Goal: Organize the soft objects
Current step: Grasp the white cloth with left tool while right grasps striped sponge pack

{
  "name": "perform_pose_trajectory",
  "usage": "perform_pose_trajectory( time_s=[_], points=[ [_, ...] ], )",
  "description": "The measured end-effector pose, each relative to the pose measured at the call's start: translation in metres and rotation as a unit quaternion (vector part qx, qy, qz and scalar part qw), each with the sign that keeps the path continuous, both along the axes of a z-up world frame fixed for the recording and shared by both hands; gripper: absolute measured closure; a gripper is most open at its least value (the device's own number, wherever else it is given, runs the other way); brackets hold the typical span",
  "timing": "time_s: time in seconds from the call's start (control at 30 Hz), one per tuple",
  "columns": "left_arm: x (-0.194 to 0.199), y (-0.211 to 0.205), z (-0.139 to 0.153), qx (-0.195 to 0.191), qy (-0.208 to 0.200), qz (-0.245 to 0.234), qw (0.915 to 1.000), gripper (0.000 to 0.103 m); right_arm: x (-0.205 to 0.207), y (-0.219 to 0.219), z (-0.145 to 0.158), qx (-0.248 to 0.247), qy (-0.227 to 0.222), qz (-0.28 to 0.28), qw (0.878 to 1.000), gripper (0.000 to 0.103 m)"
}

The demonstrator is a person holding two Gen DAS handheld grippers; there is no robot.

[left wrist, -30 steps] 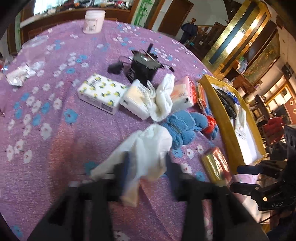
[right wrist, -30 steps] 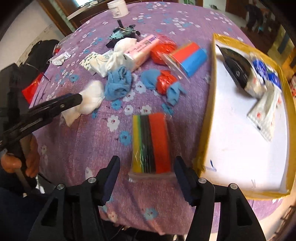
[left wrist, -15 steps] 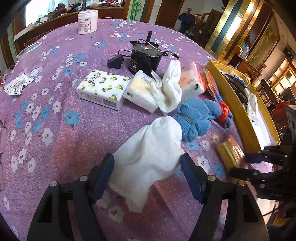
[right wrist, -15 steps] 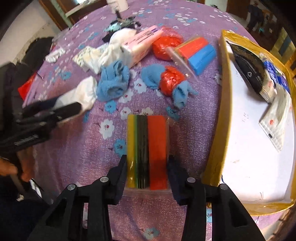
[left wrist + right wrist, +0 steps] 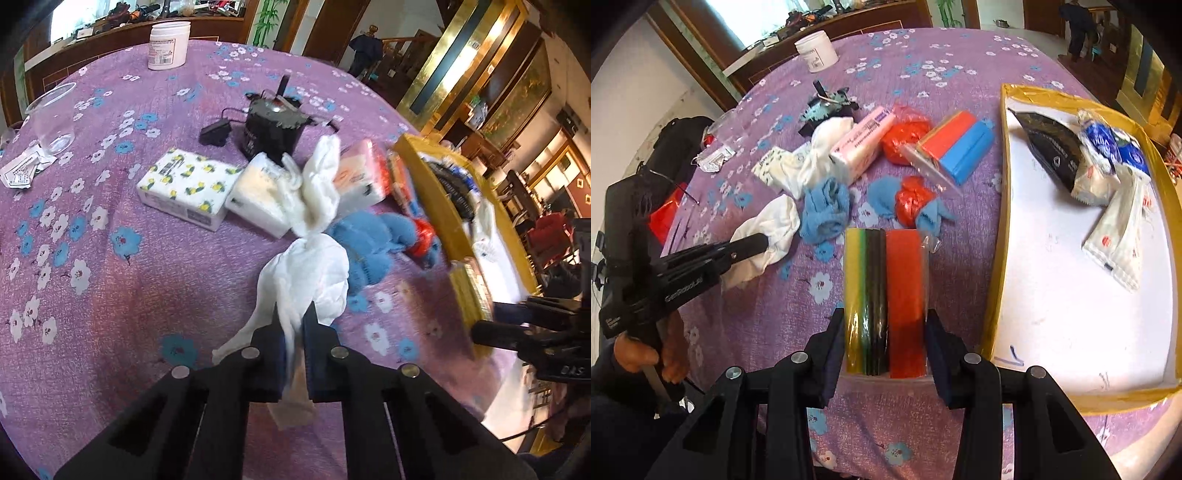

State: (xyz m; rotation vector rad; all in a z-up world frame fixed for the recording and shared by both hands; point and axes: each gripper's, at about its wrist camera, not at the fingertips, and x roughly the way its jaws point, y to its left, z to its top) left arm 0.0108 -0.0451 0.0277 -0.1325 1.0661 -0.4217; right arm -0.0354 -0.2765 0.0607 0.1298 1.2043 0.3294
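Both grippers are full: a white cloth [image 5: 306,273] is pinched tight in the left gripper [image 5: 293,325], whose jaws have just been closing, and a striped pack [image 5: 884,295] is squeezed in the right gripper [image 5: 884,347]. A few packs are already laid in the gold tray [image 5: 993,258]. Many soft things are left on the purple table [image 5: 783,314].

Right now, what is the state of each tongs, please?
Left tongs: just closed, shut on the white cloth.
Right tongs: shut on the striped pack.
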Motion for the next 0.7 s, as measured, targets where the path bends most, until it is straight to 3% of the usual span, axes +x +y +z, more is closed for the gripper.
perform_pose_trajectory(
  time_s=[0.4, 0.7],
  points=[
    [0.000, -0.016, 0.037, -0.020, -0.035, -0.001, 0.9992, 0.096, 0.002, -0.017, 0.018, 0.028, -0.029, -0.009, 0.999, 0.058],
    [0.010, -0.053, 0.053, -0.029, -0.048, -0.040, 0.9977, 0.096, 0.000, -0.052, 0.028, 0.034, -0.040, -0.049, 0.997, 0.058]
  ],
)
